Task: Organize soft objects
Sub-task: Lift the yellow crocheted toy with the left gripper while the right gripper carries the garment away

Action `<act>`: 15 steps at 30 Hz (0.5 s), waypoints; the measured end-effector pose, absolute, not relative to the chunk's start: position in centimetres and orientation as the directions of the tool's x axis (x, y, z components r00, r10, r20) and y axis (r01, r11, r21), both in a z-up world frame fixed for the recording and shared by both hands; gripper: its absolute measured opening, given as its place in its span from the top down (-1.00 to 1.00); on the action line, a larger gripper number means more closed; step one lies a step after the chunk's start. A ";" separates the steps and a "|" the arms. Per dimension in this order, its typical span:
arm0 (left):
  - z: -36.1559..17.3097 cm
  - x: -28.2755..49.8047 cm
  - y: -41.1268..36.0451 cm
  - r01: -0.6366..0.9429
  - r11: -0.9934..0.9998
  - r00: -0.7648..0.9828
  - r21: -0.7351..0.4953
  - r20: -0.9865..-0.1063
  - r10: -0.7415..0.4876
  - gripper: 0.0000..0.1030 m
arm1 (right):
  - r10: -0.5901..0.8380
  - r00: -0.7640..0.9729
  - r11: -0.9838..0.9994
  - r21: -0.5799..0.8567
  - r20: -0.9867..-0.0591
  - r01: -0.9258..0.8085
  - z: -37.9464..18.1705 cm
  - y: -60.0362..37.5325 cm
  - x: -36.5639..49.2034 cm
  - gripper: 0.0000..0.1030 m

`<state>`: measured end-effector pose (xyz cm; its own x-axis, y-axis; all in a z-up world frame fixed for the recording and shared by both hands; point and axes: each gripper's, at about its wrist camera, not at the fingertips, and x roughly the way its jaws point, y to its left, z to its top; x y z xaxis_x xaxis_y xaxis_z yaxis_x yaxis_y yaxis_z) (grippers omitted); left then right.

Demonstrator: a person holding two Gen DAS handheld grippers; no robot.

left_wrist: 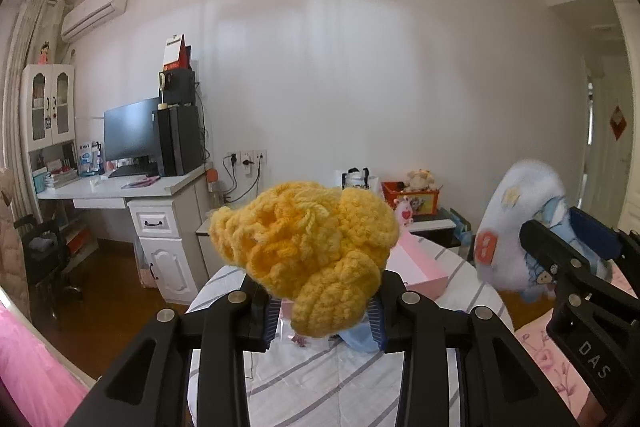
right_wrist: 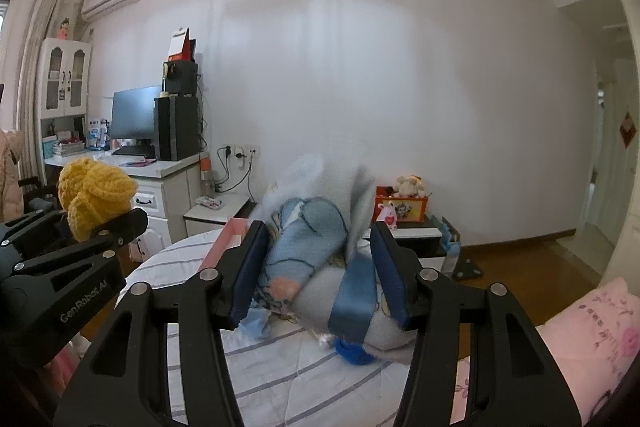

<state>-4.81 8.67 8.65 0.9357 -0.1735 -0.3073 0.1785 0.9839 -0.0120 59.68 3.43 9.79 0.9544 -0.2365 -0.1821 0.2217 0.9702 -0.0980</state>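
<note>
Left gripper (left_wrist: 322, 307) jaws pinch yellow crochet (left_wrist: 308, 251) — right gripper (right_wrist: 320, 275) jaws pinch blue plush (right_wrist: 308, 247).

A: Any lettering you can make out?

B: Two bits. "DAS" stands in pale letters on the black body of the right gripper (left_wrist: 568, 247), seen from the left wrist.

A: And the other?

B: "GenRobot.AI" runs along the black side of the left gripper (right_wrist: 100, 223), in the right wrist view. Everything else is too small or blurred.
</note>
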 end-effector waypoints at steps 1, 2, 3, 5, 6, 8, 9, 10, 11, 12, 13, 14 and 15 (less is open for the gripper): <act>8.7 -4.4 8.6 0.180 0.984 0.934 -0.013 -0.312 -0.175 0.35 | -0.247 0.951 0.968 -0.100 -0.185 0.231 9.7 3.4 60.1 0.15; 8.6 -4.0 8.6 0.181 0.983 0.932 -0.013 -0.318 -0.175 0.35 | -0.253 0.949 0.966 -0.100 -0.186 0.237 9.6 3.3 60.3 0.21; 8.5 -3.4 8.5 0.182 0.983 0.929 -0.011 -0.325 -0.176 0.35 | -0.256 0.947 0.965 -0.103 -0.194 0.240 9.4 3.2 60.9 0.29; 8.1 -2.1 8.4 0.178 0.984 0.921 -0.011 -0.350 -0.170 0.35 | -0.242 0.940 0.969 -0.105 -0.241 0.223 8.7 2.7 62.6 0.32; 7.8 -1.2 8.5 0.175 0.985 0.914 -0.016 -0.369 -0.168 0.35 | -0.236 0.931 0.971 -0.096 -0.278 0.218 8.0 2.2 63.6 0.32; 7.2 0.5 8.7 0.159 0.987 0.901 -0.018 -0.407 -0.153 0.35 | -0.226 0.907 0.974 -0.085 -0.356 0.210 6.1 1.0 65.3 0.32; 6.9 1.4 8.8 0.143 0.990 0.896 -0.014 -0.422 -0.136 0.35 | -0.220 0.889 0.975 -0.074 -0.402 0.209 5.0 0.1 66.1 0.32; 6.6 2.2 8.9 0.127 0.992 0.892 -0.009 -0.436 -0.118 0.36 | -0.222 0.875 0.974 -0.063 -0.431 0.217 4.3 -0.6 66.5 0.32; 6.5 2.7 8.9 0.118 0.993 0.888 -0.005 -0.446 -0.108 0.36 | -0.231 0.855 0.970 -0.045 -0.464 0.238 3.6 -1.5 67.0 0.30; 6.1 3.9 8.9 0.112 0.994 0.879 -0.007 -0.466 -0.103 0.36 | -0.245 0.839 0.965 -0.034 -0.487 0.261 3.3 -2.3 67.4 0.29; 5.9 4.7 8.9 0.112 0.994 0.870 -0.015 -0.482 -0.105 0.36 | -0.256 0.828 0.961 -0.039 -0.498 0.274 3.0 -2.8 67.5 0.26; 5.7 5.5 8.7 0.112 0.994 0.861 -0.021 -0.497 -0.107 0.36 | -0.266 0.820 0.959 -0.056 -0.507 0.277 2.8 -3.2 67.6 0.10; 5.6 6.1 8.6 0.113 0.993 0.855 -0.022 -0.507 -0.109 0.36 | -0.275 0.813 0.959 -0.081 -0.514 0.273 2.6 -3.2 67.6 -0.17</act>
<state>6.06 8.56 5.61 0.8548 -0.1087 -0.5074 0.1133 0.9933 -0.0218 67.58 -3.15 2.57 0.8127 -0.2746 -0.5139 0.2725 0.9587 -0.0812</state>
